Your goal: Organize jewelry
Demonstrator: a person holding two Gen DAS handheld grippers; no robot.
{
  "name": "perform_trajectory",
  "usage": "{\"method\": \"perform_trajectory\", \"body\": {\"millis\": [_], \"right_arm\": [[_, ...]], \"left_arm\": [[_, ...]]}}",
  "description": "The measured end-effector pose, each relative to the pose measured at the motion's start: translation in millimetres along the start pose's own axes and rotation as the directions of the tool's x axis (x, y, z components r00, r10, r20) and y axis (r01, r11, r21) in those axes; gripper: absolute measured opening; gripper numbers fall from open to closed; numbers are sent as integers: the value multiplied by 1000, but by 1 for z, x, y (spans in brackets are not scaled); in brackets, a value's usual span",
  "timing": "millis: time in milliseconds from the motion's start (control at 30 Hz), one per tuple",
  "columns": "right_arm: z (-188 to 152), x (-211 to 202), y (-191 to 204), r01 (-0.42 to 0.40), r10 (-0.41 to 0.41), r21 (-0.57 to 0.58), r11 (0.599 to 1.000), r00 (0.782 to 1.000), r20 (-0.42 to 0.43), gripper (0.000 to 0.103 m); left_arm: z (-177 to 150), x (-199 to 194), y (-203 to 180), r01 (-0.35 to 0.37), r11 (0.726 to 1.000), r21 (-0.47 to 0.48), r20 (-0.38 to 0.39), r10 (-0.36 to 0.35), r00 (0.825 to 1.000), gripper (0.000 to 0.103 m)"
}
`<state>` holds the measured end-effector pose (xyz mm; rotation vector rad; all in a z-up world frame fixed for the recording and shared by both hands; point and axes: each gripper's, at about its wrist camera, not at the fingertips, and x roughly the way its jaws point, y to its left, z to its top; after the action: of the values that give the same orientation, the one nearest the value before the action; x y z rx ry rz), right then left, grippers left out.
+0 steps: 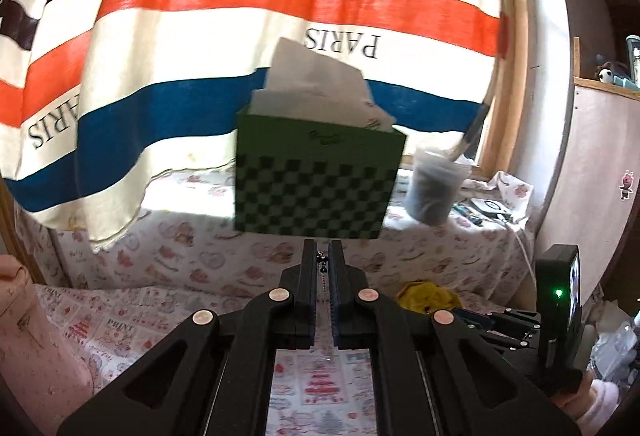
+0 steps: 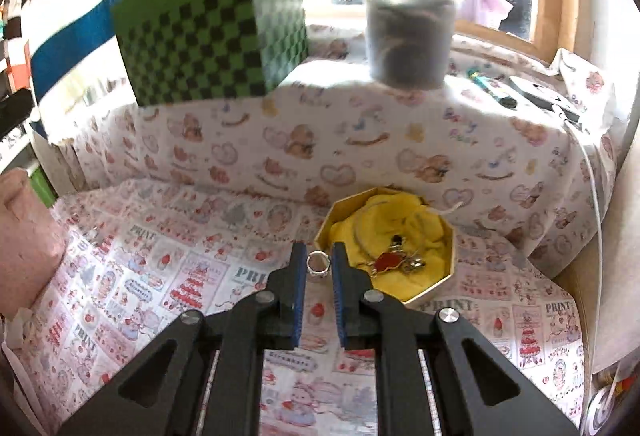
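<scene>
Chain point(image 1: 325, 276) hangs pinched between the narrow jaws of the left gripper point(image 1: 323, 250), with the green checkered bag point(image 1: 316, 180) ahead. Ring point(image 2: 318, 263) sits clamped in the right gripper point(image 2: 319, 256); the octagonal box point(image 2: 442, 268) of jewelry lies just right of its tip, so a short rightward swing over the rim before opening should drop the ring cleanly.

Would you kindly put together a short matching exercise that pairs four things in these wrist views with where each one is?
Things:
1. ring
2. chain
3. red heart charm
4. checkered green box

Places:
A. on the raised ledge at the back
B. between the fingers of the right gripper
C. inside the octagonal box on yellow cloth
D. pinched between the fingers of the left gripper

Pairs: 1-B, 2-D, 3-C, 4-A
</scene>
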<state>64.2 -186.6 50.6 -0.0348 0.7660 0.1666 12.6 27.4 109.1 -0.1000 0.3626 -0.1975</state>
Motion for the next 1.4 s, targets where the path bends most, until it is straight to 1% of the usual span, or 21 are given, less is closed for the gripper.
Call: {"method": "perform_trajectory", "body": {"millis": [100,167,233,300,367,433,500,567,667,733,933,1033,1100,1167,1200,1233,1333,1400], "right_arm": [[1,-3,0,8,-8,-14,1000,999,50,11],[2,-1,-5,-13,15,-26,1000,998,67,11],[5,1,-12,-38,39,-16,999,996,81,12],[11,8,-26,-82,79,26,996,992,102,11],[12,14,-42,-119,108,84,989,986,123,11],[11,21,-54,-152,135,131,980,982,129,12],[8,33,-72,-177,161,186,966,982,101,12],[4,43,-84,-152,138,229,962,988,75,12],[1,59,-94,-155,151,258,954,988,37,12],[1,66,-98,-167,167,266,949,986,21,12],[-3,84,-109,-210,226,302,930,974,-19,12],[-5,86,-112,-207,226,313,927,974,-25,12],[-5,85,-114,-212,230,312,926,973,-22,12],[-5,81,-117,-213,228,320,923,974,-11,17],[-5,79,-118,-215,228,319,923,974,-1,26],[-5,76,-120,-213,222,315,925,975,5,32],[-2,61,-123,-187,183,292,938,982,39,34],[-1,45,-127,-147,127,287,947,988,85,36]], "left_arm": [[8,7,-13,3,1000,10,-10,-3,1000,4],[13,14,-23,10,1000,16,-9,-9,1000,4],[18,24,-31,35,999,9,-15,-34,999,4],[21,35,-38,61,998,2,-31,-60,998,4],[23,53,-47,89,996,4,-70,-88,994,4],[21,69,-57,99,995,13,-105,-97,990,4],[17,88,-70,104,994,29,-163,-98,982,4],[10,106,-83,128,991,46,-214,-116,970,4],[-1,129,-102,127,989,78,-255,-103,961,4],[-5,141,-112,146,987,71,-285,-120,951,4],[-11,158,-129,152,986,66,-304,-125,944,4],[-13,161,-133,159,985,63,-312,-132,941,5],[-14,161,-133,177,983,54,-326,-150,933,4],[-14,159,-134,187,980,63,-327,-157,932,5],[-15,157,-136,183,980,79,-325,-148,934,5],[-16,156,-138,178,979,95,-325,-138,936,5],[-19,155,-141,161,979,124,-325,-113,939,5],[-22,154,-141,145,979,142,-323,-92,942,9]]}}
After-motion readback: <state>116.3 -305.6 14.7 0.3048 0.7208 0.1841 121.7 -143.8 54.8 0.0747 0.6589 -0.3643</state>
